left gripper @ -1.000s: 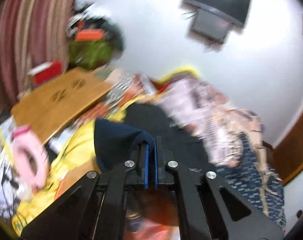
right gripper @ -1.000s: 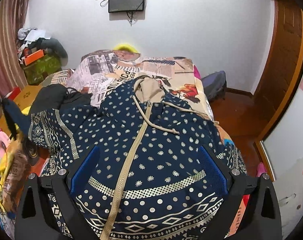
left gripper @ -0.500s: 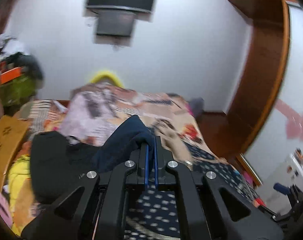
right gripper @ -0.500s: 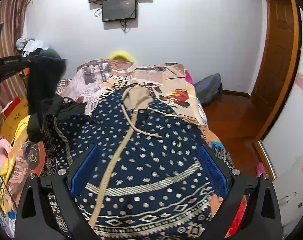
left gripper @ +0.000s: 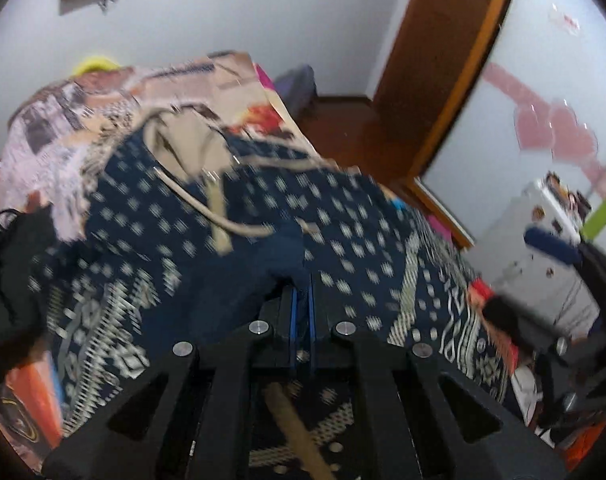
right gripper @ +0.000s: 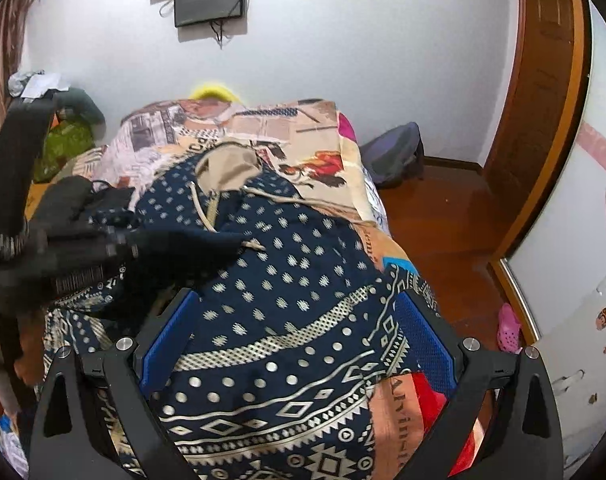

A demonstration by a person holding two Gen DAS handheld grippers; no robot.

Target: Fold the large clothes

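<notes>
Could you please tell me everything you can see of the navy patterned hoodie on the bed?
The hoodie lies front-up on the bed, navy fabric with cream dots and geometric hem bands, a beige-lined hood, cream drawstrings and a front zipper. The left gripper is shut on its sleeve, held across the chest. The open right gripper hovers above the hem.

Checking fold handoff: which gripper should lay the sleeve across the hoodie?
Left. The left gripper already has its jaws shut on the sleeve above the hoodie; the right gripper is open, holding nothing.
</notes>
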